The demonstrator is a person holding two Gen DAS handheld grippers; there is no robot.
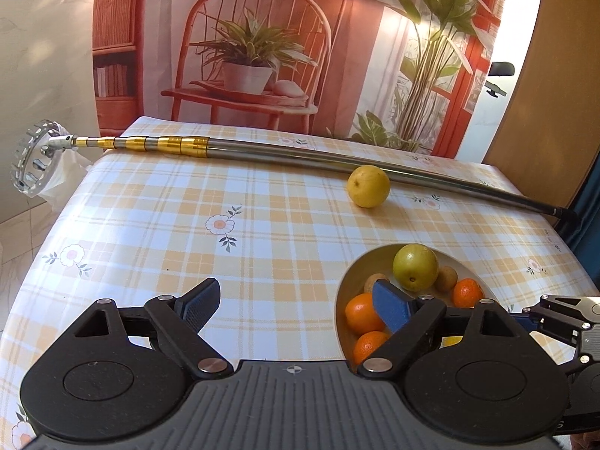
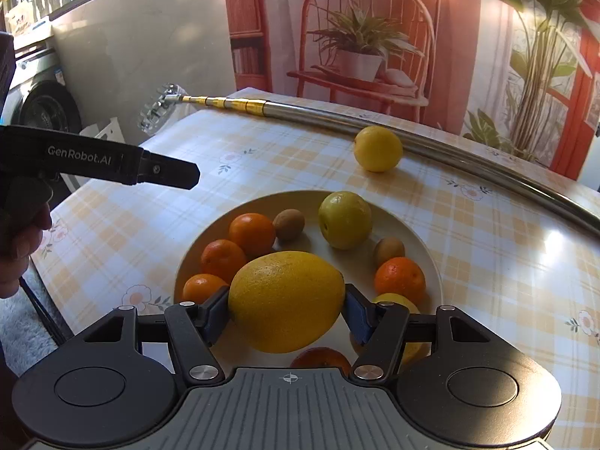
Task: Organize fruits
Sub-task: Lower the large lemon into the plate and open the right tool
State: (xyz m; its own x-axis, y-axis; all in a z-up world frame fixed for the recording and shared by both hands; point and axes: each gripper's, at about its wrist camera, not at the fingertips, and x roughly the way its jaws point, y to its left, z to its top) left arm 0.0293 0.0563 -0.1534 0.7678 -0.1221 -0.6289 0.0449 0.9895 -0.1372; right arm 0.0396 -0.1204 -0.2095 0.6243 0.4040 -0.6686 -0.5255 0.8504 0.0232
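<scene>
My right gripper (image 2: 287, 305) is shut on a large yellow-orange citrus (image 2: 287, 302), held just above the near side of a white plate (image 2: 420, 240). On the plate lie several small oranges (image 2: 252, 233), two kiwis (image 2: 288, 224) and a green-yellow apple (image 2: 345, 219). A loose lemon (image 2: 378, 148) rests on the table beyond the plate, against a metal pole. My left gripper (image 1: 296, 300) is open and empty, hovering over the checked tablecloth at the plate's (image 1: 347, 281) left rim. The lemon (image 1: 368, 186) lies further back.
A long telescopic fruit-picker pole (image 1: 262, 152) lies across the far side of the table, its ring head (image 1: 33, 161) overhanging the left edge. A printed backdrop stands behind. A hand (image 2: 18, 247) holds the left gripper's body (image 2: 97, 165).
</scene>
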